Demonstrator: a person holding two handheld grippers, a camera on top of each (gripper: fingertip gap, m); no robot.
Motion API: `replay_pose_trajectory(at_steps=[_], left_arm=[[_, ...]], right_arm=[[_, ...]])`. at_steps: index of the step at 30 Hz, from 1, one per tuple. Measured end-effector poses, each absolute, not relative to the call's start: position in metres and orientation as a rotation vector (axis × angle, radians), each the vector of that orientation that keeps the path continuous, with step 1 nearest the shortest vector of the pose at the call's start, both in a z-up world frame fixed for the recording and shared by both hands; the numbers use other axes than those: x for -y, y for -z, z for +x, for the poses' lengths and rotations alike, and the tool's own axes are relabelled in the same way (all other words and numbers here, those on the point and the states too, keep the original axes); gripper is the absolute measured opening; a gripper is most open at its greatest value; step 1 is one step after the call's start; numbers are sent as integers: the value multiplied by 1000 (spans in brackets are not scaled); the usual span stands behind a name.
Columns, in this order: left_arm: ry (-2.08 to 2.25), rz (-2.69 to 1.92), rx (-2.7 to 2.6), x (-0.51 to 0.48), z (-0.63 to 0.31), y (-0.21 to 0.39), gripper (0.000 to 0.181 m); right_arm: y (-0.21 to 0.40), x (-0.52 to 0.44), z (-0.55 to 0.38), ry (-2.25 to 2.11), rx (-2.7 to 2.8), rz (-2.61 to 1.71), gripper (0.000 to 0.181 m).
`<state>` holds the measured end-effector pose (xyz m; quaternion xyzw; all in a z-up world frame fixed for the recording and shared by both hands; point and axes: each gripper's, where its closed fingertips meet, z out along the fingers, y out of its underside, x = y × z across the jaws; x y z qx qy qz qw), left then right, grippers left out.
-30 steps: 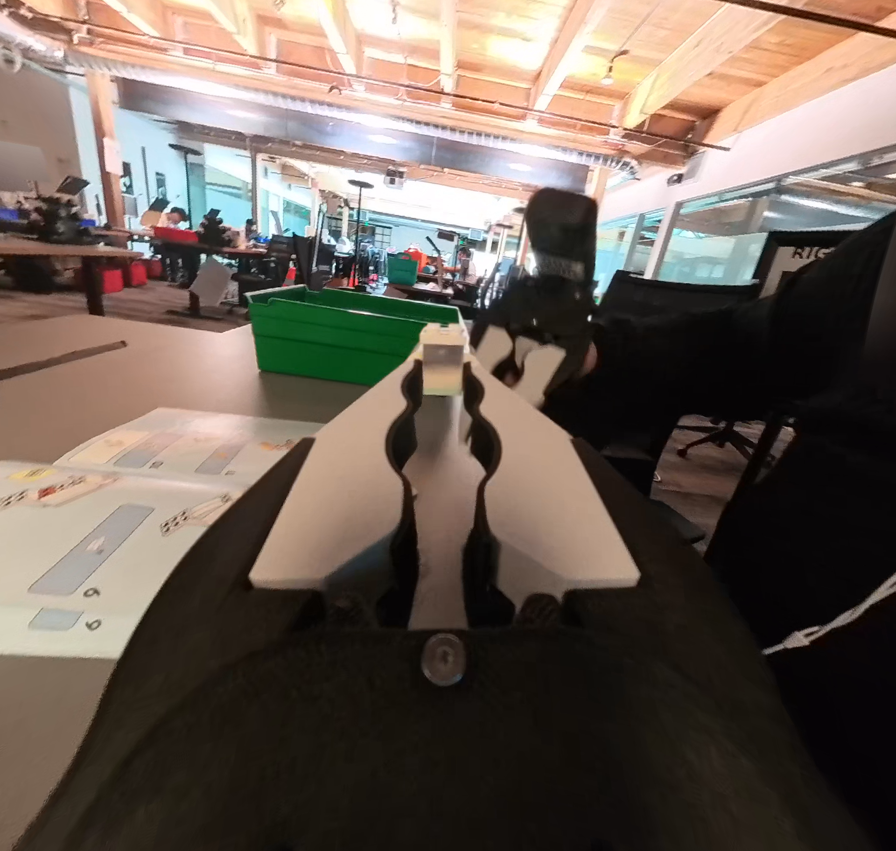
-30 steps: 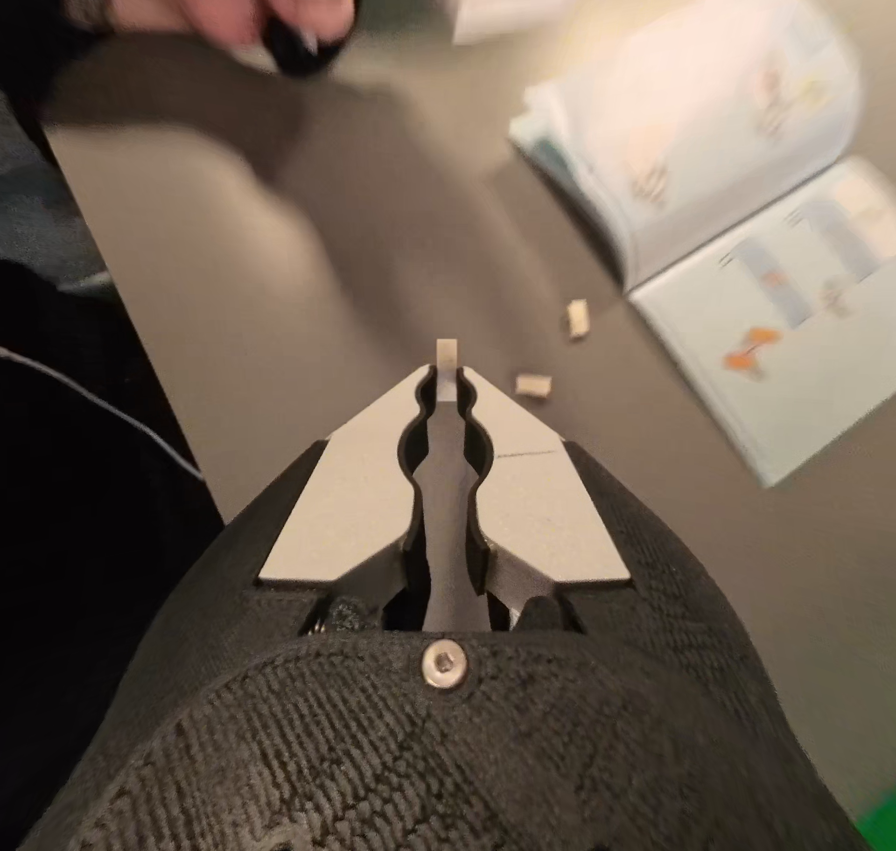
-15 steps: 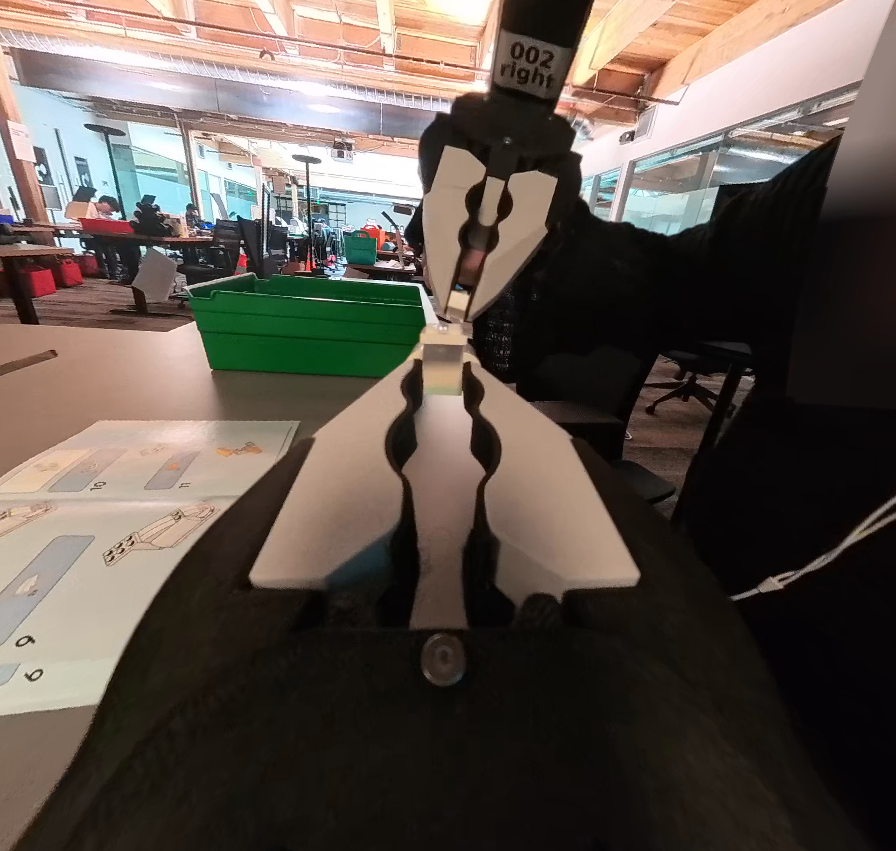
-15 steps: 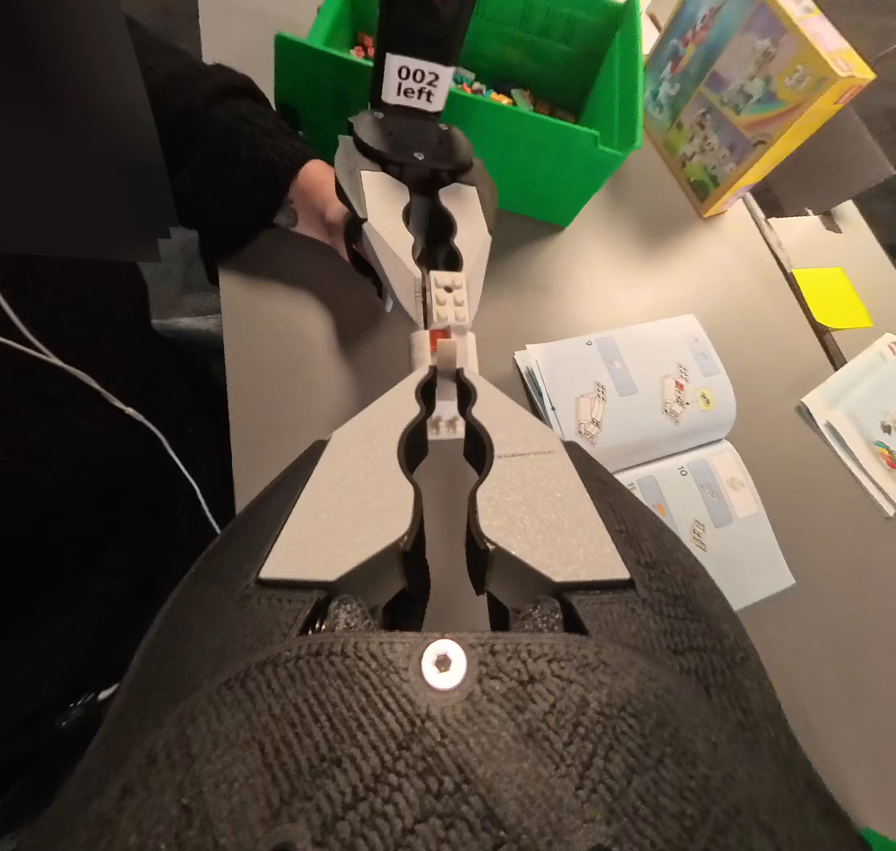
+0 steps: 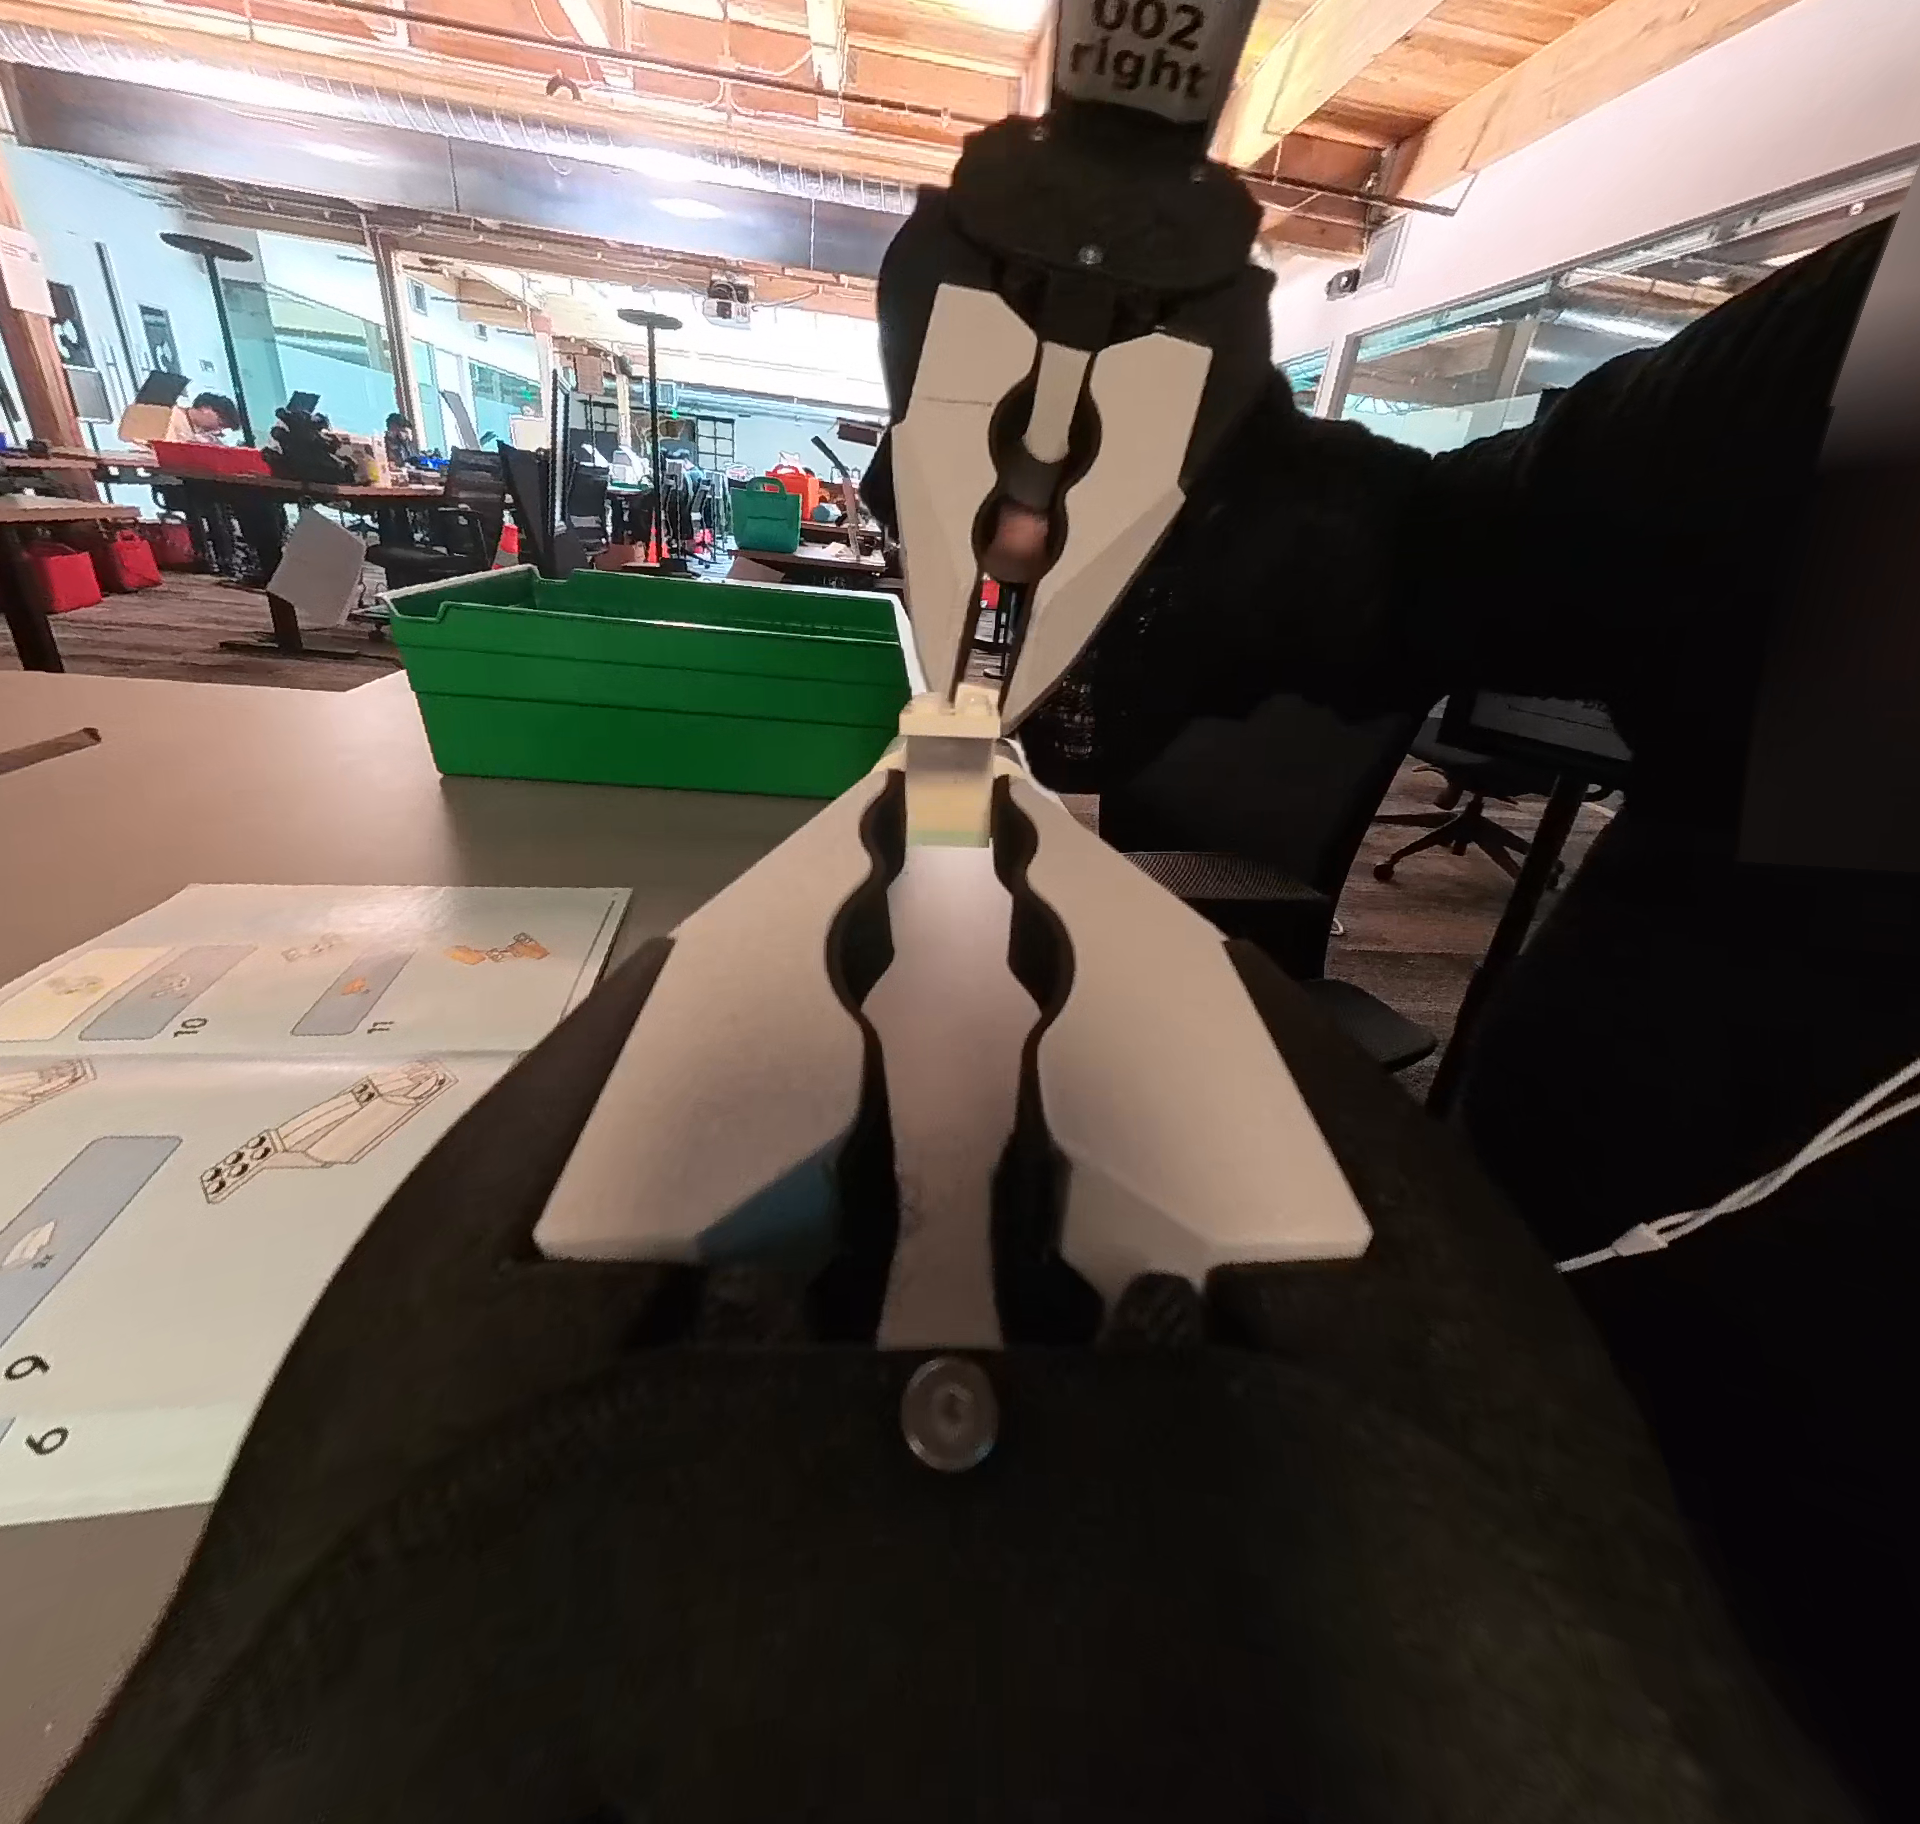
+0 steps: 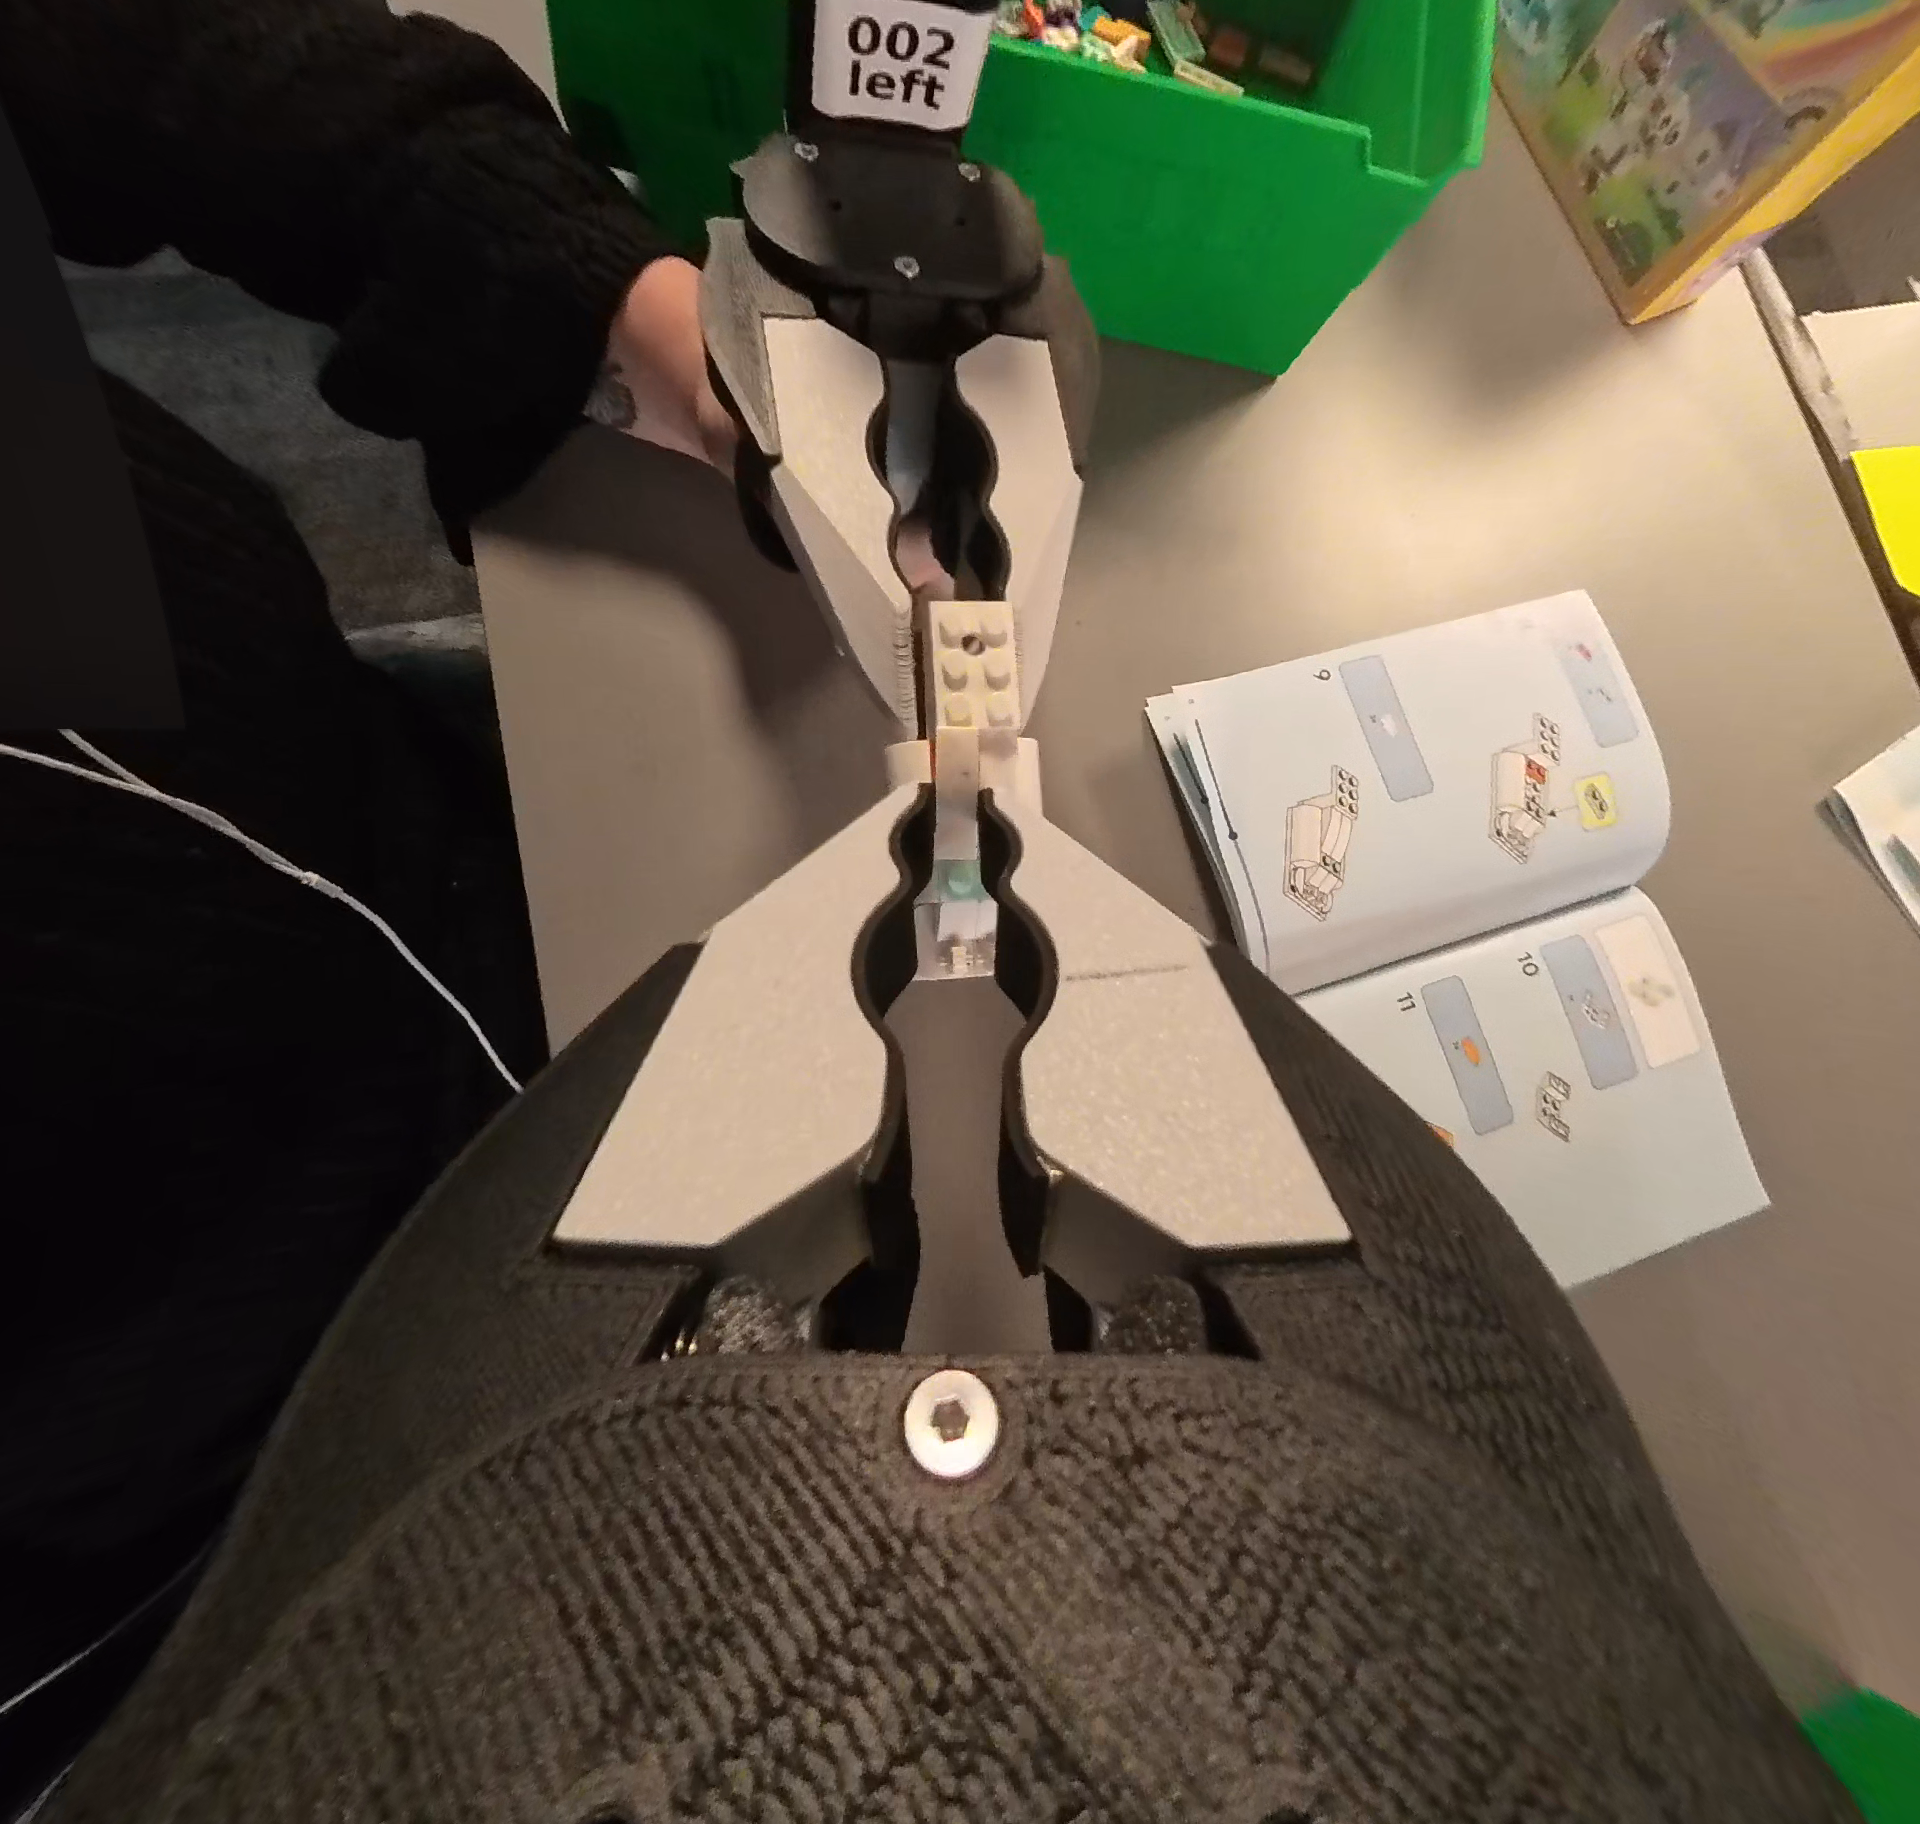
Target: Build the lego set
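Right wrist view: both tongs pinching white bricks [image 6: 971, 678]; their joint hidden.

Your grippers [image 5: 948, 798] [image 6: 961, 787] have pale wedge fingers with wavy inner edges, black textured housings, a silver screw each; your sleeve [image 6: 343, 216] is black knit.

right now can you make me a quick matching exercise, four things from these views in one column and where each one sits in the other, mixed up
Things
1. white lego assembly
2. green bin
3. open instruction booklet
4. small white piece

Places
A. flat on the table, pages up
B. between the right gripper's fingers
C. holding loose coloured pieces
D. clamped in the left gripper

Pairs: 1-D, 2-C, 3-A, 4-B
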<state>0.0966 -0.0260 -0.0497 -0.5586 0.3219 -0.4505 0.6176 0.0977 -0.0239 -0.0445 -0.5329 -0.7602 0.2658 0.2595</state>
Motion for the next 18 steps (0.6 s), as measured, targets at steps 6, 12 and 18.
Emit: replay_pose_trajectory(at_steps=[6, 12, 18], left_arm=[[1043, -1299, -729, 24, 96, 51, 15], [1053, -1320, -668, 17, 90, 52, 15], [1108, -1317, -589, 12, 83, 48, 15]], right_arm=[[47, 20, 96, -627, 2048, -1435, 10], [42, 21, 94, -590, 2018, -1343, 23], [43, 22, 86, -297, 1929, -929, 57]])
